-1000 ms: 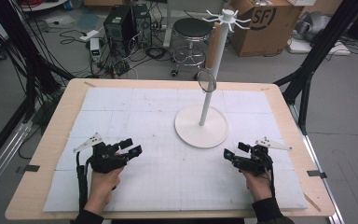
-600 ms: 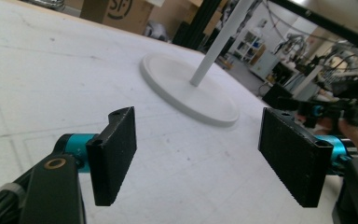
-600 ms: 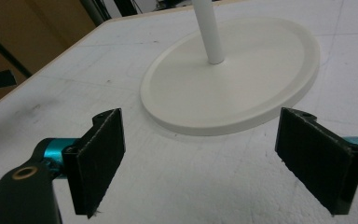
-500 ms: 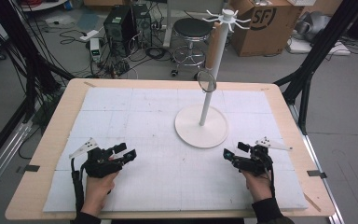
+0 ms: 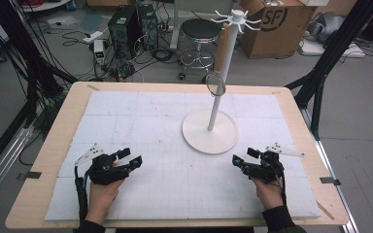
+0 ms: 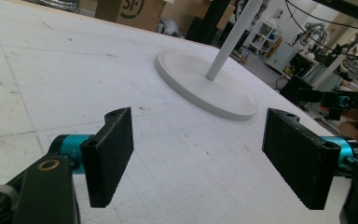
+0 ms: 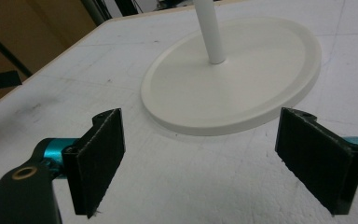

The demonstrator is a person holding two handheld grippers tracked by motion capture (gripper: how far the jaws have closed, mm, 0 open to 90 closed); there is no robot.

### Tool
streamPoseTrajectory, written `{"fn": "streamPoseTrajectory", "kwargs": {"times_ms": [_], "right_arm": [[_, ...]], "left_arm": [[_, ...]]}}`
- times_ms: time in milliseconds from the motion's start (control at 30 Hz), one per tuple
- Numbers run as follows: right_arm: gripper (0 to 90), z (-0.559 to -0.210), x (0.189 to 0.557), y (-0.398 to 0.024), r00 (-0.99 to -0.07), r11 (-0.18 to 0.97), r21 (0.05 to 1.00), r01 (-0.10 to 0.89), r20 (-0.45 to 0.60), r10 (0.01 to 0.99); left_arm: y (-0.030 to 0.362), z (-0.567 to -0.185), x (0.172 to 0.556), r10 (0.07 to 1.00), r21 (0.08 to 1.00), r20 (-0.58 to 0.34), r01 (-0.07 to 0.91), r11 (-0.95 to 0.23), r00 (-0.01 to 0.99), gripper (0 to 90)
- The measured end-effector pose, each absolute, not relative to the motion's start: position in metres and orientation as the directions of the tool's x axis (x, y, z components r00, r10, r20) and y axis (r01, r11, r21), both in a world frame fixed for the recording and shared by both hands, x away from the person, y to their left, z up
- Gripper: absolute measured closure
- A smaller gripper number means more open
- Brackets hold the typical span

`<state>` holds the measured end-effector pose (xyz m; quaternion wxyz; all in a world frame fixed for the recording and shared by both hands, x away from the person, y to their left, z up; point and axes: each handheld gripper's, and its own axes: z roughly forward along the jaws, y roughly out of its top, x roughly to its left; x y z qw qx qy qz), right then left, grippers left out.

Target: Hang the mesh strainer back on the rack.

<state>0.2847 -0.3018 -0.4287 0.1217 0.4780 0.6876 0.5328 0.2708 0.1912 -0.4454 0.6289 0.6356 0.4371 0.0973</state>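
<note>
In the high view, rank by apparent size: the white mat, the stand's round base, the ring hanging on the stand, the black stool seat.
1. White mat.
2. Round base.
3. Black stool seat, though it stands farther off, so only its apparent size is smaller.
4. Ring.

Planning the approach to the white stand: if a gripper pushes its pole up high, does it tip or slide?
Probably tips before it slides: the stand has a tall thin pole on a flat round base. It likely drags on the white mat, which looks rough. The ring hanging on it would likely swing.
</note>
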Motion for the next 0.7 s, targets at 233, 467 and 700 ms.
{"fn": "streamPoseTrajectory", "kwargs": {"times_ms": [233, 467, 700], "right_arm": [[14.7, -0.429, 0.2848, -0.3019, -0.515, -0.022, 0.849, 0.528, 0.34, 0.787], [14.7, -0.429, 0.2848, -0.3021, -0.514, -0.023, 0.849, 0.528, 0.341, 0.787], [14.7, -0.4291, 0.2846, -0.3016, -0.514, -0.021, 0.847, 0.531, 0.342, 0.787]], "left_arm": [[0.1898, -0.4451, 0.2717, 0.686, 0.889, -0.412, 0.429, 0.16, 0.599, 25.5], [0.1901, -0.4451, 0.2718, 0.683, 0.887, -0.418, 0.431, 0.164, 0.599, 25.5], [0.1902, -0.4452, 0.2722, 0.678, 0.886, -0.422, 0.432, 0.168, 0.602, 25.2]]}}
